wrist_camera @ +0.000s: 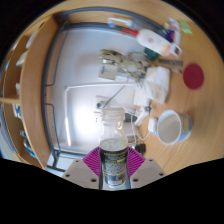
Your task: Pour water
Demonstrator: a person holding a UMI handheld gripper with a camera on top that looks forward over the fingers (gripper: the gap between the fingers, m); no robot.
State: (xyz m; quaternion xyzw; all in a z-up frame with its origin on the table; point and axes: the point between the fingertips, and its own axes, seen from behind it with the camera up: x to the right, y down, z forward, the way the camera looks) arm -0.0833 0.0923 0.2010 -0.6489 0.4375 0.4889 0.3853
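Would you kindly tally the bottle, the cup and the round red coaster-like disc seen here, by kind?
Bottles: 1, clear, between the gripper fingers: bottle
Cups: 1, white, beyond the fingers: cup
Red discs: 1, on the wooden table: red disc
Total: 3

A stainless steel sink (85, 85) is set into a light wooden counter (40, 60), its basin catching bright glare. A tap (112, 93) rises at its near side. Dishes and clutter (135, 62) crowd the draining area, beside a round magenta mat (193, 74).
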